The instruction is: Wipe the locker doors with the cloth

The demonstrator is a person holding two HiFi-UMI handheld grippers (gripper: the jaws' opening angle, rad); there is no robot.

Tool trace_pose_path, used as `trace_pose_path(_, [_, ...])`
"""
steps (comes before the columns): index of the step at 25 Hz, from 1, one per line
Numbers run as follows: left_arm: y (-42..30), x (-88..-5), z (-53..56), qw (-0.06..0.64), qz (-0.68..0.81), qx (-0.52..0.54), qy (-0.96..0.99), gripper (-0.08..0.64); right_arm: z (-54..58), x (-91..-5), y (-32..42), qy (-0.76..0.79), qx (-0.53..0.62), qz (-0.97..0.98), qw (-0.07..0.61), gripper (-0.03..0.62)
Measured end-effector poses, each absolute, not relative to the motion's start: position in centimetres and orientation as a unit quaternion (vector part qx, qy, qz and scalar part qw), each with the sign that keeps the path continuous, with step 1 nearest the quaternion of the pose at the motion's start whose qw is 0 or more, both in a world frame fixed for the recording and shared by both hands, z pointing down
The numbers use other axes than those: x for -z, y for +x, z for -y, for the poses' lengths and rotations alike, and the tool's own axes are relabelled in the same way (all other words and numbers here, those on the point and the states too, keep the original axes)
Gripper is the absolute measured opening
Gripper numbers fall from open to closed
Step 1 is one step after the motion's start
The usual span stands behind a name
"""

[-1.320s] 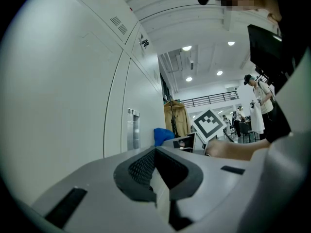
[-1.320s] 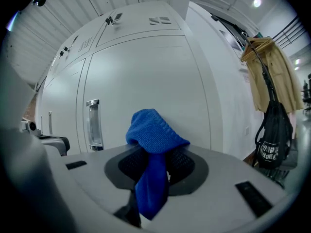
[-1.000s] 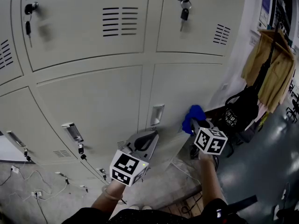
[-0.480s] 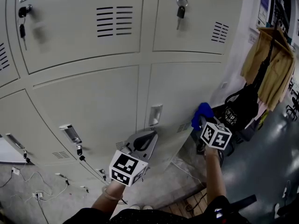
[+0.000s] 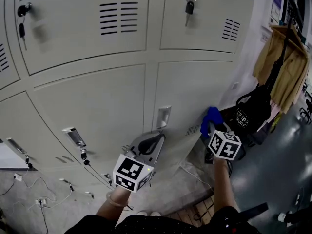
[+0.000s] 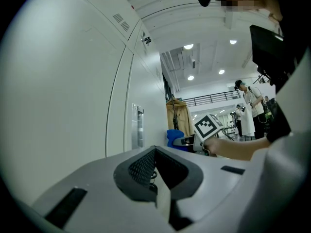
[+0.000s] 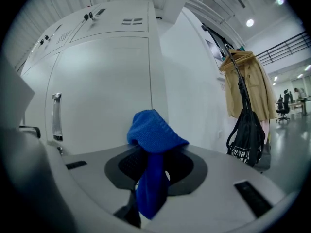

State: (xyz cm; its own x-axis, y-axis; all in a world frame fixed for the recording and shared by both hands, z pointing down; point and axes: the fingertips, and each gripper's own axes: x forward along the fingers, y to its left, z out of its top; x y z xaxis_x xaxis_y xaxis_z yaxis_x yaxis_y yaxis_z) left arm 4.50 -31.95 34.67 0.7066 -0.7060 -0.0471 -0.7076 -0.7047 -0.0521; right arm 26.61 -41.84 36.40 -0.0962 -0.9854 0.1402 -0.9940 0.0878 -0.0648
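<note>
As seen from the head view, my left gripper is held low in front of the lower row of locker doors, just below a recessed handle. My right gripper is further right, level with the right edge of the lower right door. The blue cloth bunches at its tip. From this angle I cannot tell whether the cloth touches the door. Keys hang from a lock on the upper row. A tan coat and a black bag hang to the right of the lockers.

In the left gripper view, my jaws are together with nothing between them. A locker door fills the left side, and the handle is ahead. Beyond it are the right gripper's marker cube and the cloth. A person stands far off in the background.

In the right gripper view, my jaws are clamped on the cloth. One fold stands above the jaws and the rest hangs down between them. The lower right door lies ahead, with its handle at the left. The coat and bag are at the right.
</note>
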Motion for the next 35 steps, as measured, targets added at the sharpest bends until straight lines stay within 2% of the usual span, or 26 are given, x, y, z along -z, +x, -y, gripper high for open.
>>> trace_pose_path(22, [2.7,-34.5,30.8,0.037,-0.398,-0.012,-0.917,0.006,34.1,-45.1,7.1,0.509,-0.124,0.848,0.077,0.100])
trace_pose_path(35, [2.7,-35.0,31.2,0.035,-0.394,-0.005,-0.919,0.006,36.1,-44.5,4.0,0.493,-0.114,0.859,0.076,0.100])
